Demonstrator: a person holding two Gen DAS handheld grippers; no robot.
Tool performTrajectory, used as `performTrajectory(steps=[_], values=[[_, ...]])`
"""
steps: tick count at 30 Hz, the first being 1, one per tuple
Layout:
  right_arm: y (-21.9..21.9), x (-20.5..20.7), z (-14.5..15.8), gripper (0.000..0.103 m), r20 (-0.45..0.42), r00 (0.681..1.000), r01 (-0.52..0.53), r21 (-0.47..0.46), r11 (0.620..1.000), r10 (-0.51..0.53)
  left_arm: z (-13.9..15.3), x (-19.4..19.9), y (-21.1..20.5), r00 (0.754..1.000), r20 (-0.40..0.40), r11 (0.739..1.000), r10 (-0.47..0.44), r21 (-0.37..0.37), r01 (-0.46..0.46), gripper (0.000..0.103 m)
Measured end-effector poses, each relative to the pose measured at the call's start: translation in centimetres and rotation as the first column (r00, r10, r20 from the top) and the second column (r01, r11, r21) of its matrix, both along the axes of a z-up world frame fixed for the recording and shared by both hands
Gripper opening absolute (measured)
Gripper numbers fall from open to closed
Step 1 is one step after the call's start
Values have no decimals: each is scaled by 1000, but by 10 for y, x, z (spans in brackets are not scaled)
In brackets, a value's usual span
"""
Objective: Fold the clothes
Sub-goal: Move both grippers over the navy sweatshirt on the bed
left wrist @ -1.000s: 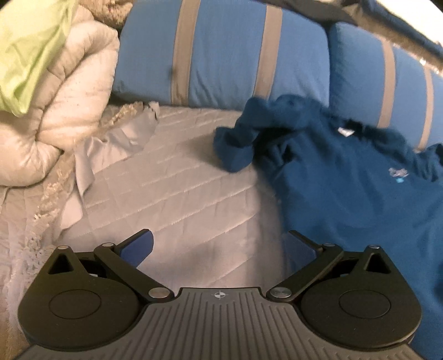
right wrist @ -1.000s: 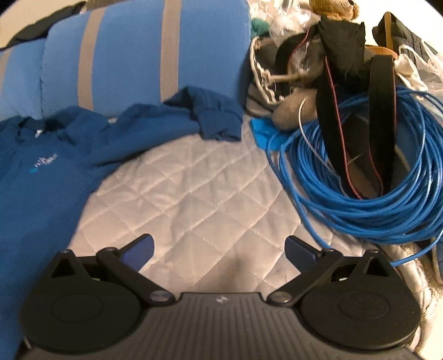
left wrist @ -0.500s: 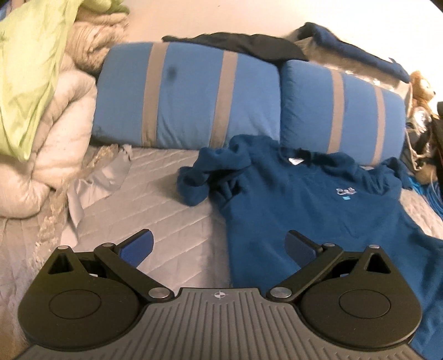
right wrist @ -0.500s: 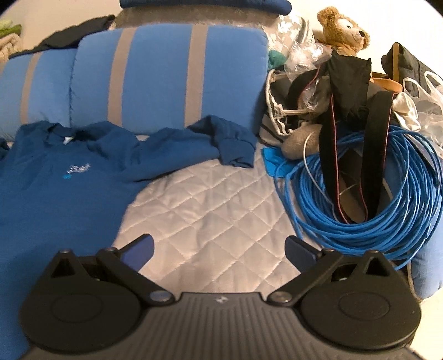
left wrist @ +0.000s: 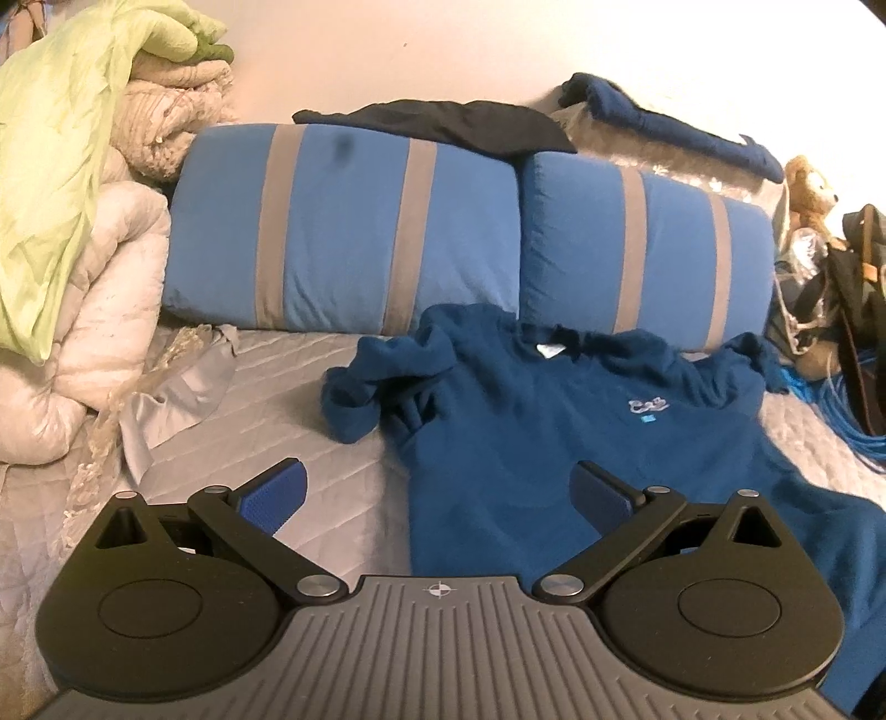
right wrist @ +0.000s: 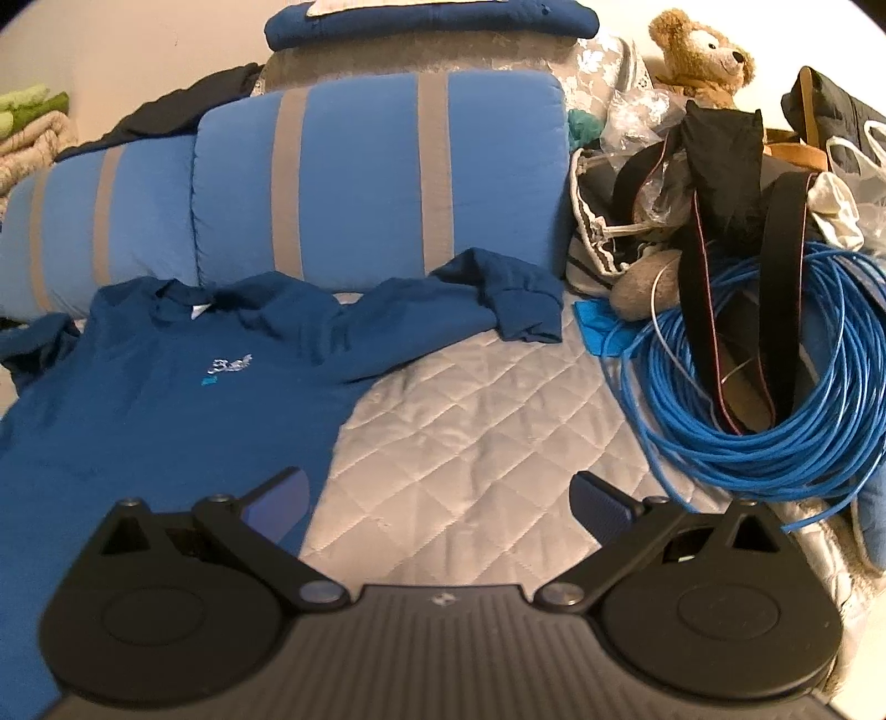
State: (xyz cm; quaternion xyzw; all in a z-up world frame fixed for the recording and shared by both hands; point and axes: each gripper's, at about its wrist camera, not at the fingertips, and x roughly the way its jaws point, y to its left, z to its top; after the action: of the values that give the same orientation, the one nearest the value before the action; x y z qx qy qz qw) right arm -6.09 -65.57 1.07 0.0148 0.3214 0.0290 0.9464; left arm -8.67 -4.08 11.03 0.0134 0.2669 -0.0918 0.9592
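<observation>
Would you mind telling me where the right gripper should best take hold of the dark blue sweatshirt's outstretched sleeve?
Probably at the cuff end of the sleeve, coming from the right. There the dark blue sweatshirt bunches into a raised fold on the quilted grey bedspread, giving the open right gripper an edge to pinch.

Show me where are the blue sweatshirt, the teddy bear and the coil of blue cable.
blue sweatshirt [left wrist: 554, 437], left wrist view, on the chest.
teddy bear [right wrist: 706, 50], right wrist view, on the head.
coil of blue cable [right wrist: 736, 448], right wrist view, on the lower loops.
</observation>
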Motion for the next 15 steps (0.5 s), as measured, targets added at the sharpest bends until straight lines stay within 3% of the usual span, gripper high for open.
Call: performTrajectory(steps=[15], values=[[-8,-6,20,102,7,1000,-5,52,999,5,18,-2,7,999,37,989,17,-148,-11,103]])
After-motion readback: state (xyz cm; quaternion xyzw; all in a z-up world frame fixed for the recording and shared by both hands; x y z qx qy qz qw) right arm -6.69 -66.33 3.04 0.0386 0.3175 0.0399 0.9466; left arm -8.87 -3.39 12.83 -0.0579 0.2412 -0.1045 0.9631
